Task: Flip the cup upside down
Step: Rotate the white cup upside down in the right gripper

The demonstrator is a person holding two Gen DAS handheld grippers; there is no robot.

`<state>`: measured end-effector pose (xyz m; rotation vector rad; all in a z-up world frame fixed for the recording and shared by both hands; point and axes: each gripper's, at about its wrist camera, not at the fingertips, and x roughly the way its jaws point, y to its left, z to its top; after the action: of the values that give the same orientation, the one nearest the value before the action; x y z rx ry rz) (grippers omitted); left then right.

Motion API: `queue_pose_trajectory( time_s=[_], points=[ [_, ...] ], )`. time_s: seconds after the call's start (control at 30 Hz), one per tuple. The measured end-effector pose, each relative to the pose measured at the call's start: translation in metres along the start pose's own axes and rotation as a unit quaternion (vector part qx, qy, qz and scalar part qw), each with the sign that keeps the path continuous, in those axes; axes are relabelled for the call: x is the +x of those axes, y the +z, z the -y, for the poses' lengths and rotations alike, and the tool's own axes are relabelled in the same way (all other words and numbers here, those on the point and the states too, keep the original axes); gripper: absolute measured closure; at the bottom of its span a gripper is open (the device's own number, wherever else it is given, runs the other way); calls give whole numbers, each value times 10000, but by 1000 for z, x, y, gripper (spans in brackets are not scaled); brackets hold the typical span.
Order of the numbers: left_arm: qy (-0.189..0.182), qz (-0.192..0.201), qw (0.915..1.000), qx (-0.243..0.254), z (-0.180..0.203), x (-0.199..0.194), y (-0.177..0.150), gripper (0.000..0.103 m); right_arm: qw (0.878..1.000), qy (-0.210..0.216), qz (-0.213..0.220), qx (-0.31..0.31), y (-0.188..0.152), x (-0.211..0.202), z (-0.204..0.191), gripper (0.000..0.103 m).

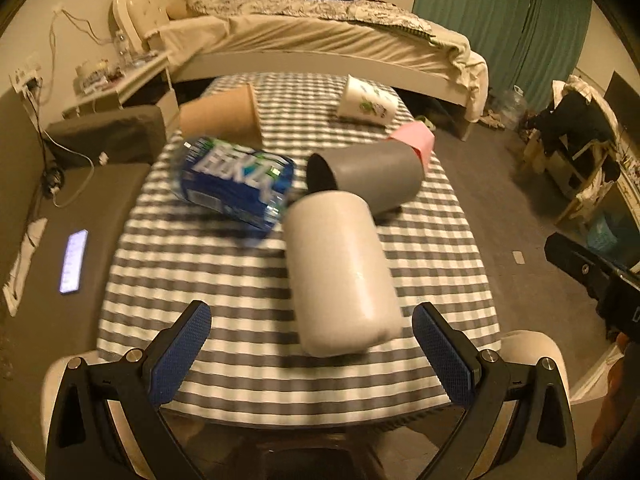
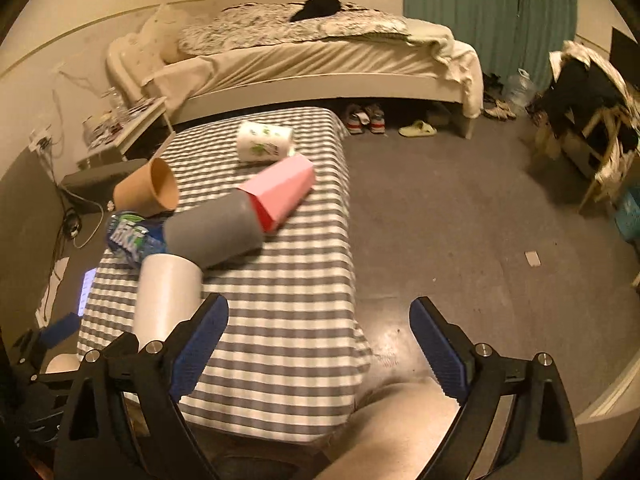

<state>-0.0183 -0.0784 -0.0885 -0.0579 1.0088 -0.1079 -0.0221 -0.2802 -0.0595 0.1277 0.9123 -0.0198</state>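
The white cup (image 1: 342, 272) lies on its side on the checked tablecloth (image 1: 240, 344), its long axis running near to far, just ahead of the left gripper (image 1: 312, 356), whose jaws stand wide and empty. The right gripper (image 2: 318, 344), also wide open, hangs farther right, over the table's edge.

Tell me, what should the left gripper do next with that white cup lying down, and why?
Probably ease the left gripper forward so its open fingers straddle the white cup. The cup lies on its side on the checked tablecloth, just ahead of the jaws and untouched, so it must be grasped before flipping.
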Motion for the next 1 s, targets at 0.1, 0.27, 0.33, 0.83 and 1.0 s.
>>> queue_pose_trajectory(
  time_s=[0.1, 0.27, 0.33, 0.83, 1.0],
  points=[
    [-49, -114, 9999, 13, 8, 12, -3, 0, 9999, -55, -53, 91, -6, 3, 12, 11],
    [-114, -299, 9995, 73, 13, 30, -6, 0, 9994, -76, -157, 301, -12, 11, 28, 11],
    [-26, -359, 9993, 126, 15, 37, -7, 0, 9991, -85, -210, 362, -15, 15, 33, 11],
    [-134, -364, 9984, 410, 19, 50, -10, 27, 9982, -82, -409, 441, -19, 31, 38, 11],
    [-153, -368, 9975, 575, 19, 39, -13, 27, 9985, -61, -389, 388, -18, 31, 31, 11]
  ],
)
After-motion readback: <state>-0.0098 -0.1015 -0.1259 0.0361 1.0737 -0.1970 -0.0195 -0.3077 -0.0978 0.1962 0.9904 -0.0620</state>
